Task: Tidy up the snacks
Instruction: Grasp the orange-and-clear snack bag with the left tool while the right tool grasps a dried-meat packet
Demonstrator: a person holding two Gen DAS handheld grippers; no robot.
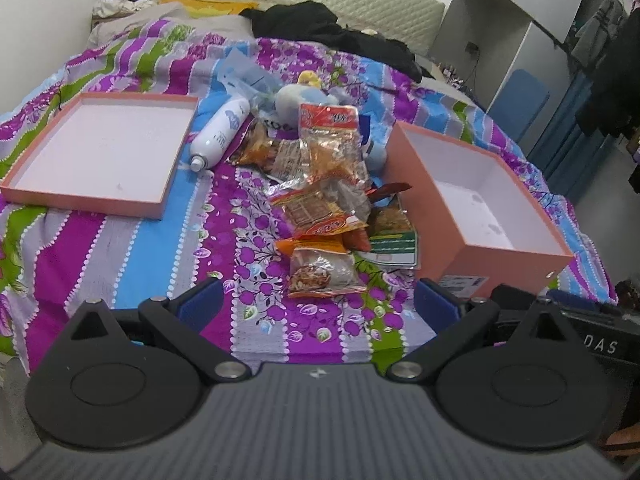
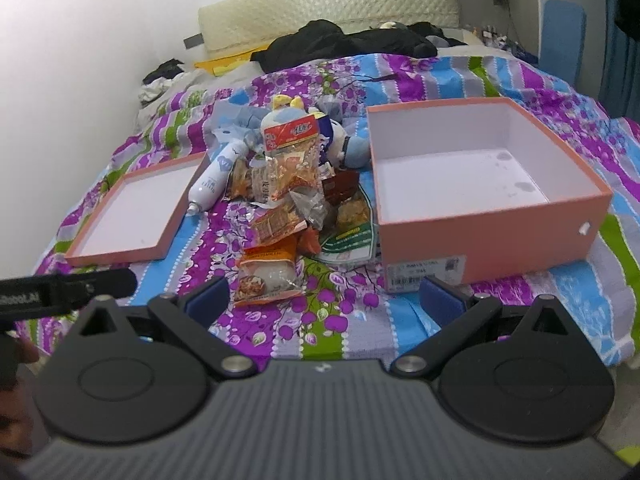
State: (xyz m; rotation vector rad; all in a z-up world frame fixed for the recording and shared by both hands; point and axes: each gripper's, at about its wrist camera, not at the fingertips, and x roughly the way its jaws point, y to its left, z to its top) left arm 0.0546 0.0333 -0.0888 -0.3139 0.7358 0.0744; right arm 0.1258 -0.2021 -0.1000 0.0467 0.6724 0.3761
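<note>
Nothing is packed yet — both the left gripper [image 1: 318, 300] and right gripper [image 2: 324, 300] hover with jaws spread before the snack pile [image 1: 320, 184], so the next move is pinching the nearest packet [image 2: 266, 282] for the empty pink box [image 2: 576, 240] beside the pile.

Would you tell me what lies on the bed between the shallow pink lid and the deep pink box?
In both views, a pile of snack packets, a white spray bottle beside the lid, and a plush toy behind, near the box.

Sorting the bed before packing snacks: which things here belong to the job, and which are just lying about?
Job: snack packets, deep pink box, shallow pink lid.
Lying about: white spray bottle, plush toy, black clothes.
</note>
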